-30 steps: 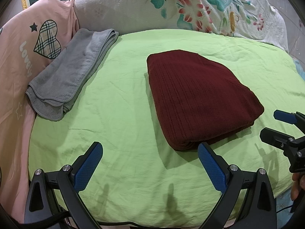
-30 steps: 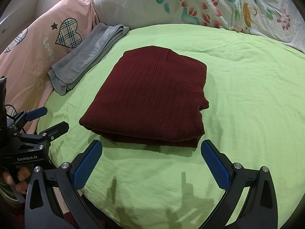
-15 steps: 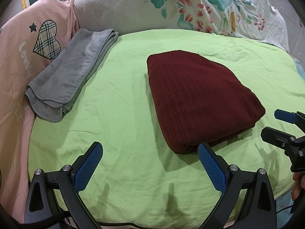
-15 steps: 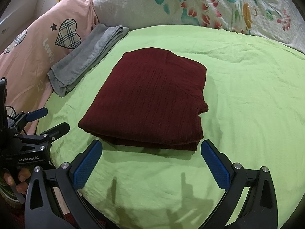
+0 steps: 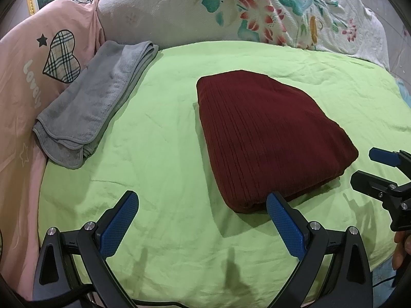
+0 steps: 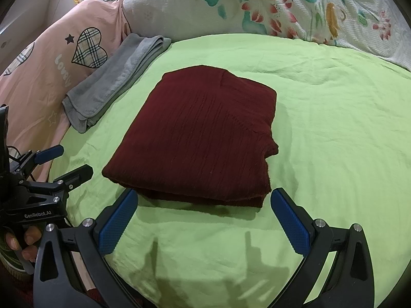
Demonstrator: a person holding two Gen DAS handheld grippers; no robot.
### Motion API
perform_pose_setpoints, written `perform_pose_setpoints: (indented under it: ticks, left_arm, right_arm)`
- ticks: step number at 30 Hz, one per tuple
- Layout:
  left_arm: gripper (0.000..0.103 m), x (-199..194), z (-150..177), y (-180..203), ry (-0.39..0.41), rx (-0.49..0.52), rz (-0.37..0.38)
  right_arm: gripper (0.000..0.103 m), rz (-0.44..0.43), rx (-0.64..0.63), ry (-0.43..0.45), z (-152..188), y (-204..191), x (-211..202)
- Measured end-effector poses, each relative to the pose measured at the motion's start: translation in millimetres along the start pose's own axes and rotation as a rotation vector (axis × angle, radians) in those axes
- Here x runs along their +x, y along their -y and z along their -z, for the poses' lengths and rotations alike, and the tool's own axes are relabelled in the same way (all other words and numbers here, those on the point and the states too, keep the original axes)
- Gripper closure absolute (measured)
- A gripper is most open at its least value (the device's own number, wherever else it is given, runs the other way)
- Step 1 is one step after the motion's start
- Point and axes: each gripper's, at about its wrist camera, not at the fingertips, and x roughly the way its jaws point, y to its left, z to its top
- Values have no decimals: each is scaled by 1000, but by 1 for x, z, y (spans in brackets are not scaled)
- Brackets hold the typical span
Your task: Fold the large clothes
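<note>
1. Dark red sweater point(image 5: 269, 138) folded in a neat pile on the green bed sheet point(image 5: 164, 154), right of the gray towel point(image 5: 95, 102); looks about done.
2. Left gripper point(image 5: 203, 220) and right gripper point(image 6: 205, 218) both near the sweater's front edge, jaws wide apart, holding nothing.
3. Could bump that edge; top layers might slide and come undone.
4. Could pinch the sheet too; pile might get dragged.

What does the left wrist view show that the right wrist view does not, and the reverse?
Only the left wrist view shows the right gripper, at its right edge. Only the right wrist view shows the left gripper from the side, its GenRobot.AI label, and the sweater's stepped right edge. Both show the folded dark red sweater on the green sheet, the grey towel and both grippers open.
</note>
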Motion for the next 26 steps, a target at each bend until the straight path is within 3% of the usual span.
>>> perform_pose_setpoints:
  ticks: [20, 26]
  left_arm:
    - [3, 6, -8, 1, 17, 10, -19]
    - [3, 16, -13, -5, -10, -20, -6]
  right_arm:
    - [0, -1, 10, 3, -8, 11, 3]
    - [0, 2, 22, 9, -13, 15, 7]
